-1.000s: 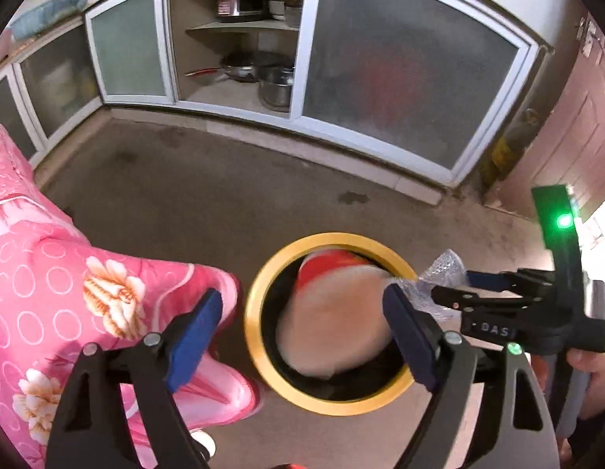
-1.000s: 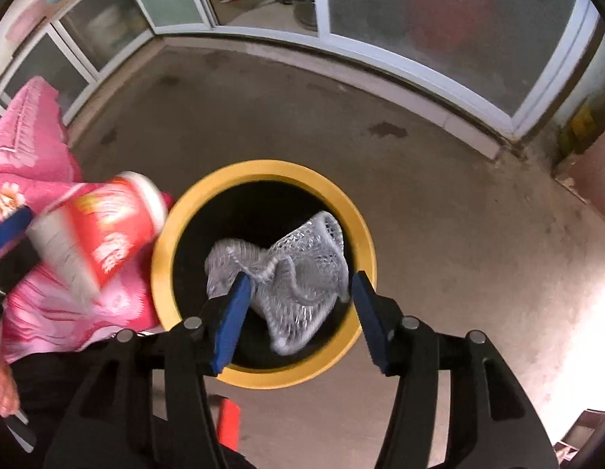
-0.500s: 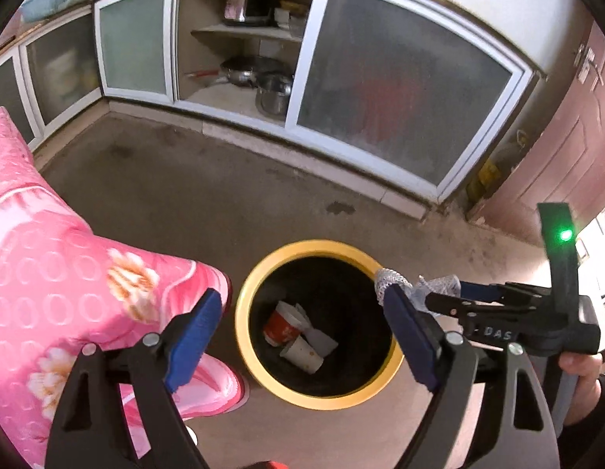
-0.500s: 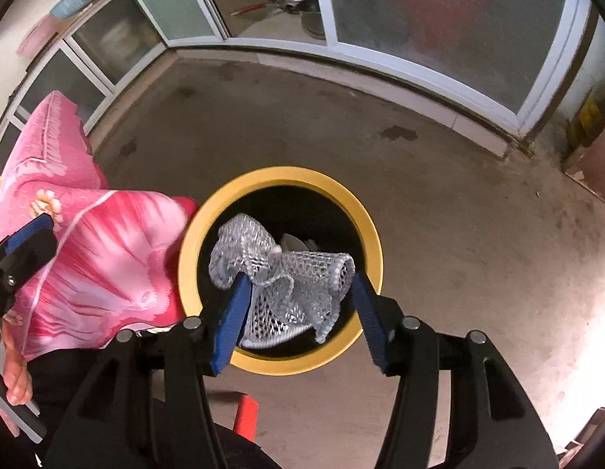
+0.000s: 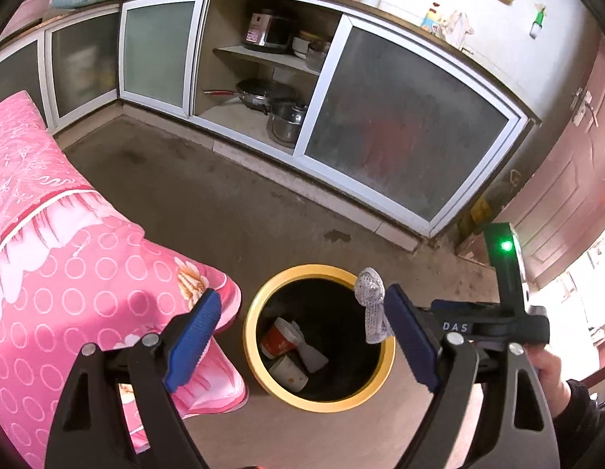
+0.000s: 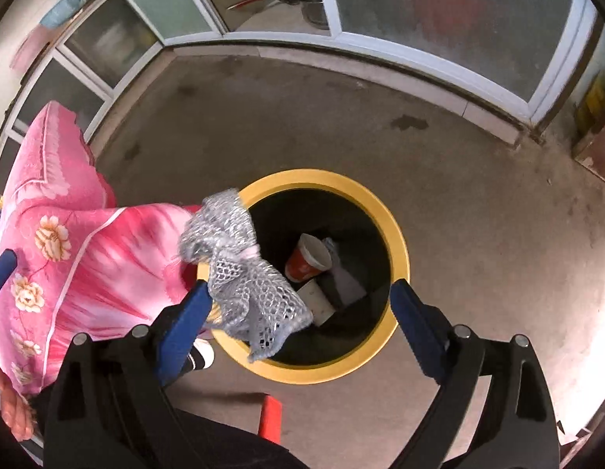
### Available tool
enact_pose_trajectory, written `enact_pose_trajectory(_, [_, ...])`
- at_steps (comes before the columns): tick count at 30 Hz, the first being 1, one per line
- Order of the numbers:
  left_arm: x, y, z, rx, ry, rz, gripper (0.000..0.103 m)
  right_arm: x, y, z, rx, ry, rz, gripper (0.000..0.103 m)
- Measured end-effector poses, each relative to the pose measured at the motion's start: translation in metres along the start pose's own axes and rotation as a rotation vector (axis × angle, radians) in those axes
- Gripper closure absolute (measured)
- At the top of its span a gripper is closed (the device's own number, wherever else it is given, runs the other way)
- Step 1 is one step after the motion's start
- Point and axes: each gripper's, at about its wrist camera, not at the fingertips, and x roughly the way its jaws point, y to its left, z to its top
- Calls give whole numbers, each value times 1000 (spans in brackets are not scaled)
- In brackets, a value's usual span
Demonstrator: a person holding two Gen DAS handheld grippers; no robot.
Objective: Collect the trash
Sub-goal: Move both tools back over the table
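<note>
A yellow-rimmed black trash bin (image 5: 384, 363) (image 6: 396, 234) stands on the concrete floor. Inside lie a red paper cup (image 5: 277, 339) (image 6: 308, 260), a white cup (image 5: 289, 373) (image 6: 316, 301) and paper scraps. My left gripper (image 5: 302, 340) is open and empty above the bin. My right gripper (image 6: 298, 324) is open over the bin; a white foam mesh net (image 6: 244, 273) hangs against its left finger, over the bin's near-left rim. The net also shows in the left wrist view (image 5: 372, 305), beside the right gripper's tip.
A pink floral cloth (image 5: 68, 273) (image 6: 79, 258) hangs close to the bin's left side. Cabinets with frosted sliding doors (image 5: 400, 136) line the far wall, pots on an open shelf (image 5: 263, 93). A red object (image 6: 270, 416) lies near my feet. A brown door (image 5: 568, 179) is at right.
The red cup dropped from the left gripper into the bin. Both grippers rose away from the bin. The right gripper's jaws opened wide, and the net now dangles at the left finger.
</note>
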Motion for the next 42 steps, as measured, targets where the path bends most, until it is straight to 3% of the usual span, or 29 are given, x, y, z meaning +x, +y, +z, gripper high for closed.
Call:
enact_pose_trajectory(6, [1,3,0,-10,4,-5,21,-5,-4,3,44,24,50,15])
enact_pose_trajectory(15, [6,3,-1,-25,-1,-9,21,-19,2,6,36,-5,51,15])
enact_pose_trajectory(19, [-15,6,0,-31,-53,-20,21,-39,16,3,-35,-91,-6,15])
enact_pose_trajectory(23, [-67,18,-1,-14,-130,-2,21,-67,46,1,-152,-213,-24,15])
enact_pose_trajectory(25, [-108,31,-8,10,-190,42,19,-91,77,-4,-270,-326,-16,15])
enact_pose_trajectory(28, [-170,61,-29,27,-262,176,14,-121,126,-19,-434,-478,19,15])
enact_pose_trajectory(30, [-207,83,-44,17,-292,267,14,-133,159,-29,-528,-530,78,15])
enact_pose_trajectory(33, [-259,123,-73,-38,-320,445,11,-135,216,-44,-661,-550,148,15])
enact_pose_trajectory(36, [-298,164,-104,-141,-327,574,10,-124,273,-54,-754,-530,210,15])
enact_pose_trajectory(42, [-333,230,-146,-332,-298,702,8,-89,385,-69,-868,-477,289,15])
